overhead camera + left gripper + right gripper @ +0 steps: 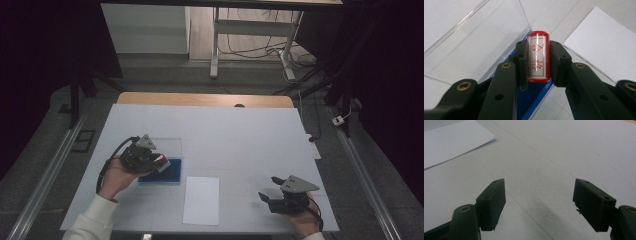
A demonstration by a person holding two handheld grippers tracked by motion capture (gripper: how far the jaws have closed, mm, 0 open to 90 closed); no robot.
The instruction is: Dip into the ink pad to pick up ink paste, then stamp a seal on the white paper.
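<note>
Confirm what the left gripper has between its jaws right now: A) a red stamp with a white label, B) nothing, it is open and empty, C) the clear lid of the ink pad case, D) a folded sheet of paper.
A: in the left gripper view the left gripper is clamped on both sides of the red stamp, whose white label bears red characters, above the blue ink pad case.
</note>
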